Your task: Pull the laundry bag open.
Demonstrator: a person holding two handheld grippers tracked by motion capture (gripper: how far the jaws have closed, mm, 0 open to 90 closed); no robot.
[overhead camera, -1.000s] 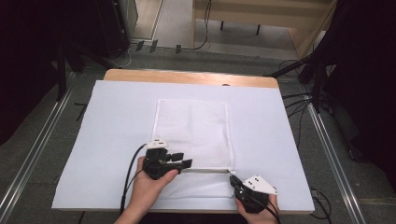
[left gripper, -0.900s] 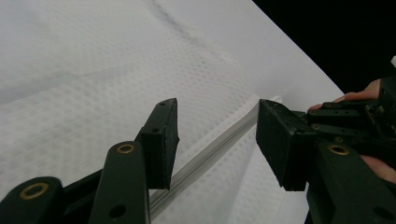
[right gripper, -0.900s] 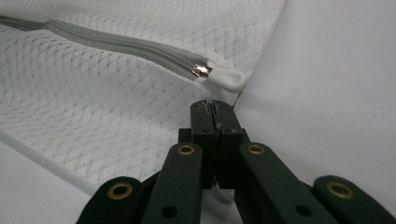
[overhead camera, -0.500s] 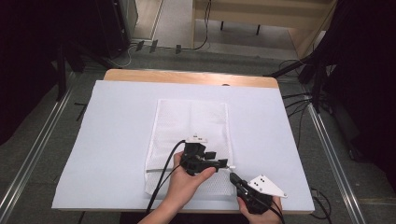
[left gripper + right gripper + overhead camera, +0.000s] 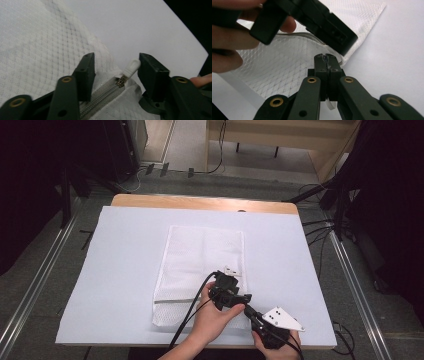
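A white mesh bag point(image 5: 205, 257) lies flat on the white sheet, its grey zipper point(image 5: 172, 301) running across near the front end. My left gripper point(image 5: 231, 295) is over the bag's front right part. In the left gripper view it point(image 5: 116, 60) stands open, the white zipper pull point(image 5: 131, 68) between the jaws and close to the right one, not pinched. The zipper point(image 5: 100, 96) looks closed up to the slider. My right gripper point(image 5: 250, 312) sits at the bag's front right corner. Its jaws point(image 5: 327, 58) are pressed together on the bag's edge point(image 5: 287, 70).
A white sheet point(image 5: 115, 255) covers the wooden table point(image 5: 200, 202). The person's left hand point(image 5: 227, 37) and the left gripper's black body point(image 5: 312, 17) hang close above my right gripper. Cables point(image 5: 187, 320) trail off the front edge. Dark stands and rails surround the table.
My left gripper has travelled right along the zipper, from the bag's left side to its right end, and the zipper has closed behind it. The right gripper has stayed at the corner.
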